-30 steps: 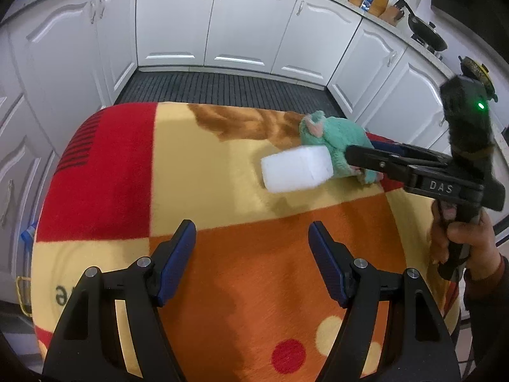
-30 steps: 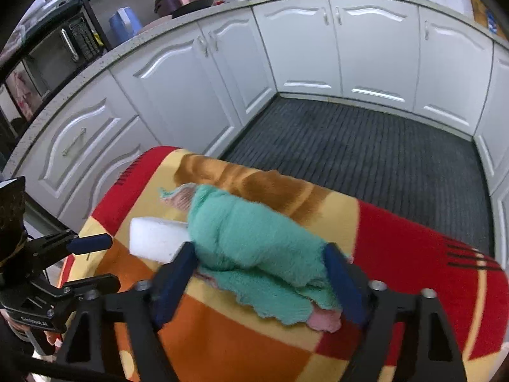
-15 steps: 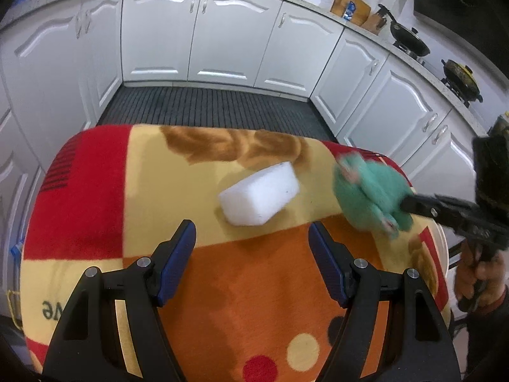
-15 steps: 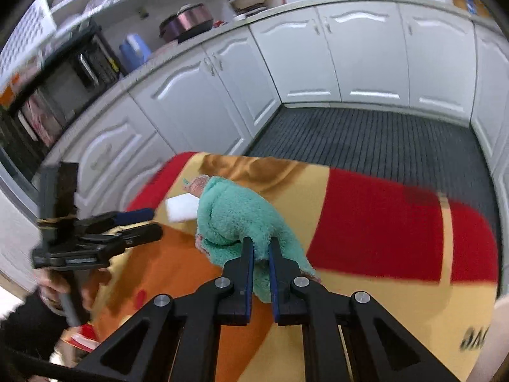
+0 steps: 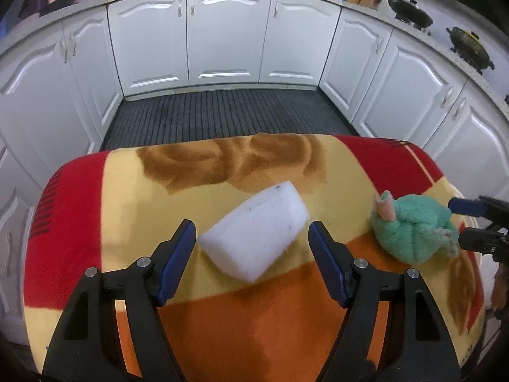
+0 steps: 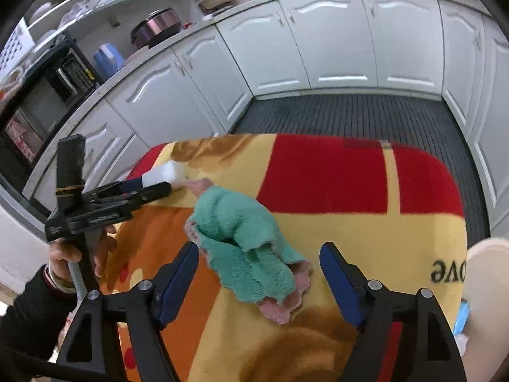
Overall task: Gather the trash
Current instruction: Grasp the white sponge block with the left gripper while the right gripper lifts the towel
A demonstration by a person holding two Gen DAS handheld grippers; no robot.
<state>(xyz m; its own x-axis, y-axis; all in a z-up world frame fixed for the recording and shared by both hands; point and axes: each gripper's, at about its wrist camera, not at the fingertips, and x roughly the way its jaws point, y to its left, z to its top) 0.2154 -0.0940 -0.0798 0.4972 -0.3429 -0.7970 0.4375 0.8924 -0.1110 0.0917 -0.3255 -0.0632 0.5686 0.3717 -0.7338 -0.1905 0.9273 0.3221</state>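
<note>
A white foam block lies on a red, yellow and orange blanket. My left gripper is open and straddles the block's near end, its blue pads clear of it on both sides. To the right lies a crumpled green cloth with pink edging, with the right gripper just beyond it. In the right wrist view the green cloth sits between my right gripper's opening jaws, untouched by the pads. The left gripper reaches the white block there.
White kitchen cabinets curve around a dark ribbed floor mat beyond the blanket's far edge. A hand in a dark sleeve holds the left gripper's handle. A pale rounded object sits at the blanket's right edge.
The right gripper shut on the green cloth, carried it to the right away from the white block, then opened and let it lie. The left gripper closed in around the block.
</note>
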